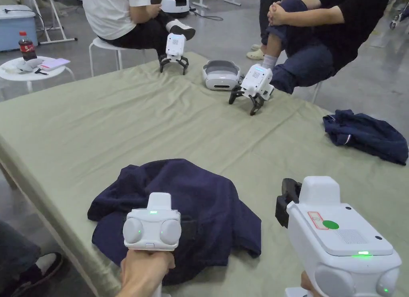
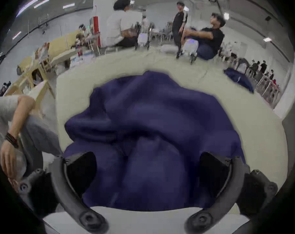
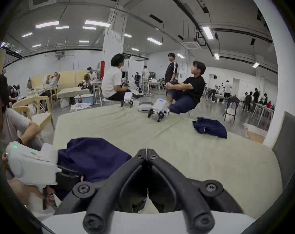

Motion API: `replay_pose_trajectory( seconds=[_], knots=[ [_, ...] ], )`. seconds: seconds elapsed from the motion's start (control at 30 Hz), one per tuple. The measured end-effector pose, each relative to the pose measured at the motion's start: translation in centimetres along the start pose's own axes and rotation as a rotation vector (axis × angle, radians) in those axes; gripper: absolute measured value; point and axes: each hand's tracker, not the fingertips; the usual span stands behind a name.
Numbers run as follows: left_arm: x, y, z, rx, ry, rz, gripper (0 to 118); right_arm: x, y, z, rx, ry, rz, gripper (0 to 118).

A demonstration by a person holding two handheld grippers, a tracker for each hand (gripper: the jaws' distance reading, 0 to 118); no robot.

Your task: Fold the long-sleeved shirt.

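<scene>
Shirt (image 1: 175,214) bunched. Left gripper (image 2: 147,175) jaws apart over it: pinch one edge. Right gripper (image 3: 146,155) together, beside shirt, holds nothing.

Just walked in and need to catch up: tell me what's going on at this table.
A person holds tongs in each hand over a table covered with a green sheet. A navy long-sleeved shirt lies crumpled near the front edge, not yet folded. The left tongs are open, their jaws spread either side of the shirt's bunched cloth. The right tongs are shut on nothing, off to the shirt's right. A second navy garment, two spare grippers and a headset lie farther back.
</scene>
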Motion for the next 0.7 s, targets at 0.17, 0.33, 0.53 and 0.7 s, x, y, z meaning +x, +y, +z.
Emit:
replay_pose_trajectory(
  seconds=[0.17,0.33,0.53,0.7],
  knots=[
    [0.2,-1.0,-1.6,-0.007,-0.03,-0.007,73,1.0,-1.5,-1.4,-0.05,-0.014,-0.034,0],
    [0.1,-1.3,1.4,0.059,-0.163,0.052,28,2.7,-1.6,-0.3,-0.046,-0.041,-0.06,0],
    [3.6,0.6,14.1,0.298,-0.315,0.045,27,7.1,0.4,5.4,0.049,-0.127,-0.074,0],
    [9.3,2.8,22.1,0.446,-0.485,-0.017,26,11.6,2.2,12.1,0.151,-0.22,-0.081,0]
  ],
)
